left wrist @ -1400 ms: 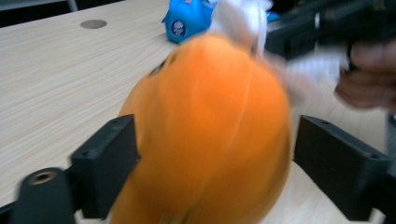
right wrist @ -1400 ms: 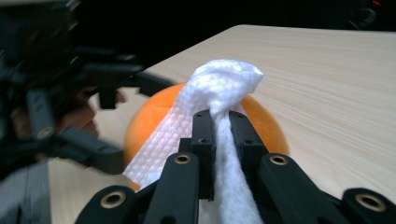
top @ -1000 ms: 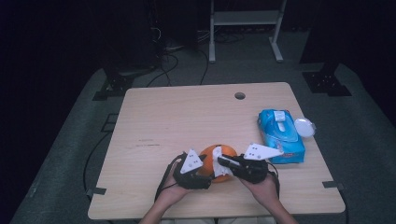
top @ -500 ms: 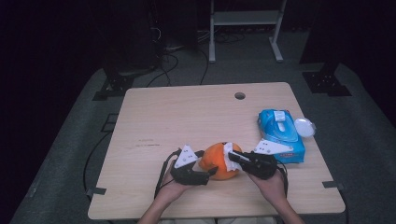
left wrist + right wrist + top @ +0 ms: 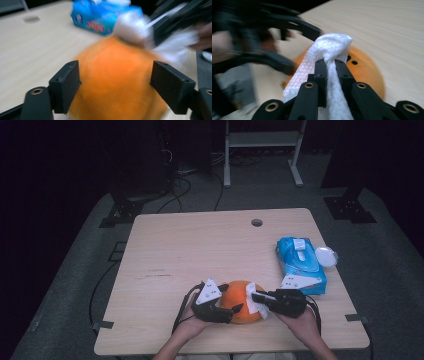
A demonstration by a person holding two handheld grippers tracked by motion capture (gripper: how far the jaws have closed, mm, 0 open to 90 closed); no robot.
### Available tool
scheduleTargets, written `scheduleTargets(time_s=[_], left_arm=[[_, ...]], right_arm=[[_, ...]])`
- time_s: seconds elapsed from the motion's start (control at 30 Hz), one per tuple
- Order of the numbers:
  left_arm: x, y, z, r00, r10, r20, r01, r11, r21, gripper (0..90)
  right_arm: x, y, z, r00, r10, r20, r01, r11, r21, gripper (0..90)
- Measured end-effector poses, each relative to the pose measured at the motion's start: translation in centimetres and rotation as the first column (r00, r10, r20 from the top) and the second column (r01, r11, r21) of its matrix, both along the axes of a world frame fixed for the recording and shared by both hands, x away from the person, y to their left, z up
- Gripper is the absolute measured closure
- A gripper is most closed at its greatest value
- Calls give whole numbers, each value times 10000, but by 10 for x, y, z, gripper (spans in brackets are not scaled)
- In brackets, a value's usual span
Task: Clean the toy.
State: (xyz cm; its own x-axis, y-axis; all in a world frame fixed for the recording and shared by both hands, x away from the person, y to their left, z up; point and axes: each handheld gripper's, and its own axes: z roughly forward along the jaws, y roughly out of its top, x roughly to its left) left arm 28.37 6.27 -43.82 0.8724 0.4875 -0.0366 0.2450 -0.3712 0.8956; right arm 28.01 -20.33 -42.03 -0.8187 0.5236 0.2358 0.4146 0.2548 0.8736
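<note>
Standing at the near edge of the wooden table (image 5: 200, 245), the person worked over an orange ball (image 5: 238, 296) resting on the tabletop between both hands. The left gripper (image 5: 231, 311) sat at the ball's nine o'clock side, its jaws spread either side of the ball; they had just been opening, and whether the pads touched the ball I could not tell. The right gripper (image 5: 331, 65), at the ball's three o'clock, was clamped together on a white wipe (image 5: 329, 47) pressed against the ball's top. Farther off, toward two o'clock, a blue wet-wipe pack (image 5: 301, 262) lay near the table's right edge, with a white lid (image 5: 325, 255) just beside it.
</note>
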Motion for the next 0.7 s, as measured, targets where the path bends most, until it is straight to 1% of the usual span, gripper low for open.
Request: scheduleTargets(time_s=[0.07, 0.1, 0.13, 0.17, 0.2, 0.23, 0.27, 0.3, 0.33, 0.37, 0.4, 0.43, 0.47, 0.5, 0.53, 0.57, 0.6, 0.63, 0.67, 0.7], left_arm=[[-3, -4, -5, 9993, -375, -90, 377, 9988, 303, 279], [-5, -5, -5, 9992, -390, -13, 390, 9983, 426, 288], [-6, -6, -3, 9989, -467, -39, 468, 9978, 479, 297], [-7, -6, -3, 9981, -610, -61, 613, 9963, 603, 298], [-9, -6, -3, 9970, -772, -70, 775, 9947, 671, 299], [-11, -7, -3, 9952, -974, -33, 973, 9922, 785, 299], [-14, -8, -3, 9934, -1149, 41, 1141, 9899, 843, 299], [-14, -8, -3, 9934, -1149, 41, 1141, 9899, 843, 299], [-16, -10, 1, 9917, -1231, 373, 1194, 9888, 890, 297], [-16, -10, 4, 9936, -1014, 499, 981, 9930, 653, 279], [-14, -10, 6, 9963, -680, 525, 665, 9973, 295, 249], [-14, -10, 6, 9963, -680, 525, 665, 9973, 295, 228], [-10, -11, 4, 9986, -318, 424, 315, 9995, 81, 228], [-9, -12, 1, 9988, -340, 360, 330, 9991, 268, 238], [-9, -12, 1, 9988, -340, 360, 330, 9991, 268, 260], [-10, -14, -4, 9982, -569, 175, 560, 9973, 476, 278], [-10, -15, -5, 9977, -677, 89, 670, 9959, 600, 289], [-10, -15, -5, 9977, -677, 89, 670, 9959, 600, 290], [-11, -16, -4, 9969, -778, 129, 766, 9943, 745, 298], [-12, -16, -4, 9965, -829, 137, 817, 9939, 740, 298]], right_arm=[[-4, 3, 1, 9994, 340, 81, -339, 9994, -113, 804], [-4, 4, 0, 9991, 389, 193, -383, 9988, -295, 805], [-3, 4, -1, 9994, 291, 211, -283, 9990, -342, 806], [-1, 1, -2, 9999, 108, 132, -104, 9996, -278, 806], [2, -3, -2, 9998, -176, 122, 179, 9995, -254, 805], [5, -8, -3, 9987, -476, 195, 482, 9982, -349, 804], [7, -12, -3, 9969, -768, 140, 773, 9962, -391, 803], [9, -16, -5, 9959, -907, 17, 907, 9951, -381, 803], [9, -18, -5, 9952, -978, -14, 977, 9944, -402, 803], [8, -19, -6, 9951, -993, -22, 991, 9941, -446, 805], [5, -19, -6, 9959, -905, -45, 902, 9952, -386, 805], [5, -19, -6, 9959, -905, -45, 902, 9952, -386, 805], [0, -14, -6, 9994, -337, 10, 337, 9989, -334, 805], [-3, -12, -4, 10000, -41, 54, 43, 9996, -293, 804], [-4, -10, -3, 9998, 82, 162, -76, 9992, -397, 804], [-4, -9, -2, 9995, 48, 312, -31, 9984, -570, 805], [-2, -10, -2, 9994, -101, 320, 121, 9981, -611, 805], [1, -13, -2, 9991, -333, 273, 348, 9978, -565, 803], [4, -16, -3, 9980, -603, 206, 613, 9968, -520, 803], [7, -19, -3, 9961, -863, 179, 871, 9948, -521, 801]])
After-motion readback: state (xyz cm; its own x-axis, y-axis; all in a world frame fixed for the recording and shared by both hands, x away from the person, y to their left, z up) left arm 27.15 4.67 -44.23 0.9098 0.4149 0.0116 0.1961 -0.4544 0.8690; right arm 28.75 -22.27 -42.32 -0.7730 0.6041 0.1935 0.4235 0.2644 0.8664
